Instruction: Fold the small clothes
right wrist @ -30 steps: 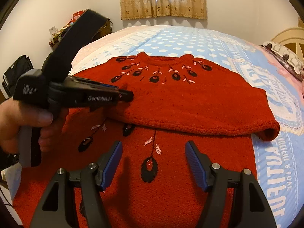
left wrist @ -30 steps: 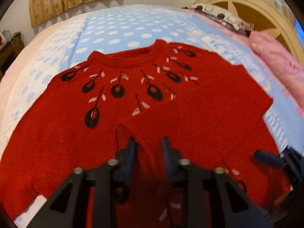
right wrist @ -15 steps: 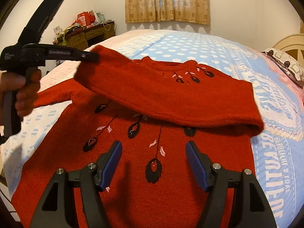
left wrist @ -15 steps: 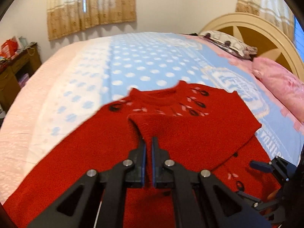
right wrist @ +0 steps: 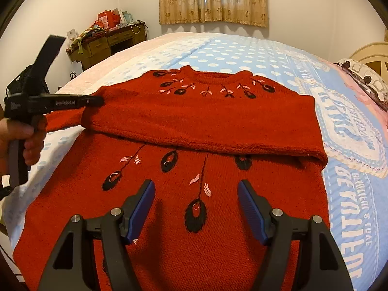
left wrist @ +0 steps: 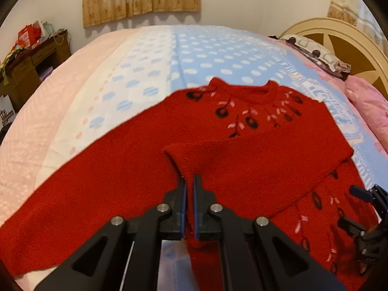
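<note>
Red knit sweater w/ black-and-pink feather motifs lies spread front-up on the bed w/ blue polka-dot and pink cover, neckline toward the curtained window. One sleeve of the sweater is folded across the chest, running from the sweater's right edge to its left side, cuff end lifted.

Left gripper: black tongs w/ blue pads pressed together, pinching the cuff end of the folded sleeve; red knit bunches between the pads and drapes below them. In right wrist view the left gripper is held roughly level above the sweater's left shoulder area, pointing in toward the sweater; person's hand wraps its handle, fingers curled on the grip, well left of the sweater's edge.

Right gripper: tongs spread wide, holding nothing, hovering over the sweater's lower body near the hem, a black feather motif between the pads. Contact w/ fabric: can't tell. In left wrist view the right gripper shows only partly at the sweater's right edge.

Wooden desk w/ clutter stands beyond the sweater to the left, by the wall. Cream arched headboard and pink pillow sit right of the sweater.
</note>
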`<state>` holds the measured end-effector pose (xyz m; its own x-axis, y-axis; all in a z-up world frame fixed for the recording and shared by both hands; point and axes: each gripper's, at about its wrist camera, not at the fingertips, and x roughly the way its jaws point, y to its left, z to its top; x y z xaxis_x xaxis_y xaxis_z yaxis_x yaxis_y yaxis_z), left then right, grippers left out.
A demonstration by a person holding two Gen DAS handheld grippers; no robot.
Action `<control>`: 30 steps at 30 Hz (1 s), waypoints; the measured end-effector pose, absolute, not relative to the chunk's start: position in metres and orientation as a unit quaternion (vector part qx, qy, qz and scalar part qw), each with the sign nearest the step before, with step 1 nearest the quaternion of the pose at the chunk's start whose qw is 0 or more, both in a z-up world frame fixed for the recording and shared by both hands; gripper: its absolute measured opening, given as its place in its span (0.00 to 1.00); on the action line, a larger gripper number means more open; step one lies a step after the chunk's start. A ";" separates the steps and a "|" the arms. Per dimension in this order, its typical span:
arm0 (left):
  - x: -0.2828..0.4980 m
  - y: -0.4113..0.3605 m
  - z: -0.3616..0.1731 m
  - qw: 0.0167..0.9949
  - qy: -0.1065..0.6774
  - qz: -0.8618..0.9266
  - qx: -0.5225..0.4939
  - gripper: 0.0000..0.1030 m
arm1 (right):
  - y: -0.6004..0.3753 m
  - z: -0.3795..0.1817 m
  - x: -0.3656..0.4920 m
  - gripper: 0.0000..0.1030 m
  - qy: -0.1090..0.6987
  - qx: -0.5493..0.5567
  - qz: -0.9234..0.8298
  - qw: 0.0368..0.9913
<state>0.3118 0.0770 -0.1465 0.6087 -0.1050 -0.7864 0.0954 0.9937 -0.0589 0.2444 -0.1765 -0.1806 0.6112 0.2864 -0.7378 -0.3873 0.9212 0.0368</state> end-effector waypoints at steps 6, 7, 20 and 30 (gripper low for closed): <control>0.309 0.080 -0.161 0.895 0.443 -0.040 -0.006 0.13 | -0.176 -0.186 0.250 0.70 0.411 -0.063 0.187 0.890; 0.308 0.080 -0.162 0.895 0.444 -0.037 -0.008 0.14 | -0.176 -0.186 0.250 0.70 0.413 -0.063 0.187 0.889; 0.292 0.077 -0.162 0.909 0.414 0.013 0.057 0.73 | -0.245 -0.123 0.296 0.70 0.427 -0.021 0.119 0.896; 0.285 0.090 -0.166 0.906 0.422 0.018 0.027 0.77 | -0.234 -0.185 0.347 0.73 0.479 -0.061 0.085 0.871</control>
<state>0.2849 0.0904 -0.1655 0.6436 0.0550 -0.7634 -0.0087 0.9979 0.0646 0.3469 -0.2341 -0.1855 0.5259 0.0899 -0.8458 -0.2077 0.9779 -0.0252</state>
